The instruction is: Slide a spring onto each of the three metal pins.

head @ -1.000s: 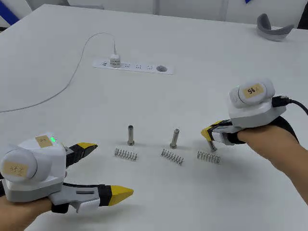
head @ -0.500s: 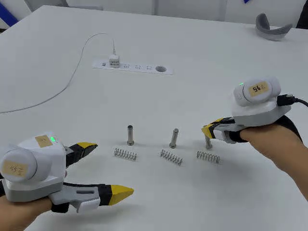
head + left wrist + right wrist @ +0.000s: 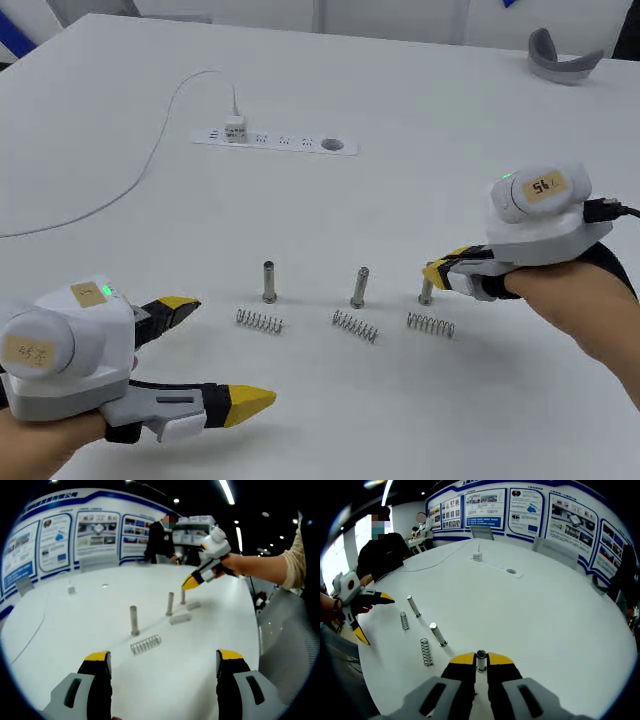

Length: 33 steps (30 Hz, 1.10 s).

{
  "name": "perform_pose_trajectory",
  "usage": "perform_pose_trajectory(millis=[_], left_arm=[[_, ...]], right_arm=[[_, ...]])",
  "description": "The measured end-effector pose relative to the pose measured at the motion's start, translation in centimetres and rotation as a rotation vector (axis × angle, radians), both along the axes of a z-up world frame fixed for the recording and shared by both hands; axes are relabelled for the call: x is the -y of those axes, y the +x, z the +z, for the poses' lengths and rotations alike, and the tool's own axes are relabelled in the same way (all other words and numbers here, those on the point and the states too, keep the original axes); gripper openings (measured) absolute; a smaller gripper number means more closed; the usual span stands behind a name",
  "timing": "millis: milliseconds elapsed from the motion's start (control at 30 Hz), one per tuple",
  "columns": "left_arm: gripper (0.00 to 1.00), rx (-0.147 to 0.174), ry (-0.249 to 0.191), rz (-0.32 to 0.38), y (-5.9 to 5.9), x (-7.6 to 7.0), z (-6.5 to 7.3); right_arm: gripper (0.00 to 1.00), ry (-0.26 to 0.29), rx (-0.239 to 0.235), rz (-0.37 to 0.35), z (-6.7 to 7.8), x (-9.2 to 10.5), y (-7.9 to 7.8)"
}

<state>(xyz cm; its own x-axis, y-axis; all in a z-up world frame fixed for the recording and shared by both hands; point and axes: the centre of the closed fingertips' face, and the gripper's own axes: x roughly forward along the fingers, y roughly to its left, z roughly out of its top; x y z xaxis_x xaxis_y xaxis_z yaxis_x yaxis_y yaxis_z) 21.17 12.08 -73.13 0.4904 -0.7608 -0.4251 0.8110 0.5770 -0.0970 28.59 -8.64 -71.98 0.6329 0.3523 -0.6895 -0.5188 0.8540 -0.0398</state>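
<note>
At the lower left of the head view, the left gripper (image 3: 215, 350) has its two yellow-tipped jaws spread wide, with nothing between them. Its own view shows the same open gap (image 3: 163, 657) over bare white table (image 3: 75, 625).

At the right of the head view, the right gripper (image 3: 434, 273) reaches in toward the middle of the frame, its tips at the top of the right pin (image 3: 425, 295). In the right gripper view the yellow jaws (image 3: 480, 659) are drawn in close on either side of that pin (image 3: 481, 654) and seem to pinch it, though the contact itself is hard to make out.

Three pins stand upright in a row across the centre of the head view: the left pin (image 3: 268, 281), the middle pin (image 3: 360, 287) and the right pin. Just below each one in the frame a spring lies flat on the table: the left spring (image 3: 259, 320), the middle spring (image 3: 355, 326) and the right spring (image 3: 430, 324). None of the springs is on a pin.

Higher in the head view a white power strip (image 3: 275, 141) lies on the table, with a white cable (image 3: 150, 160) curving away to the left edge. A grey curved object (image 3: 560, 55) sits in the upper right corner.
</note>
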Motion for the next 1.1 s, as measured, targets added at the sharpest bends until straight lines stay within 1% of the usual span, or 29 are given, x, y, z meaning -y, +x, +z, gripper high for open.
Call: perform_pose_trajectory(millis=[133,267,367,600,800,1100], left_arm=[[0.88,0.000,-0.003,0.000,-0.04,0.13,0.05],[0.88,0.000,-0.005,0.001,-0.08,0.15,0.04],[0.88,-0.003,-0.003,-0.001,-0.16,0.14,-0.08],[0.88,-0.003,-0.005,-0.005,-0.29,0.37,-0.02],[0.88,-0.004,-0.004,-0.002,-0.31,0.22,-0.08],[0.88,-0.001,-0.005,-0.006,-0.17,0.23,0.03]], right_arm=[[0.09,-0.012,0.003,0.004,-0.03,0.08,-0.23],[0.09,-0.011,0.007,-0.002,-0.10,0.37,-0.39],[0.09,0.004,-0.001,-0.012,-0.13,0.56,-0.39],[0.09,-0.010,0.001,-0.001,-0.38,0.53,-0.40],[0.10,-0.009,0.003,0.003,-0.23,0.39,-0.63],[0.11,-0.004,0.013,-0.001,0.05,0.70,-0.74]])
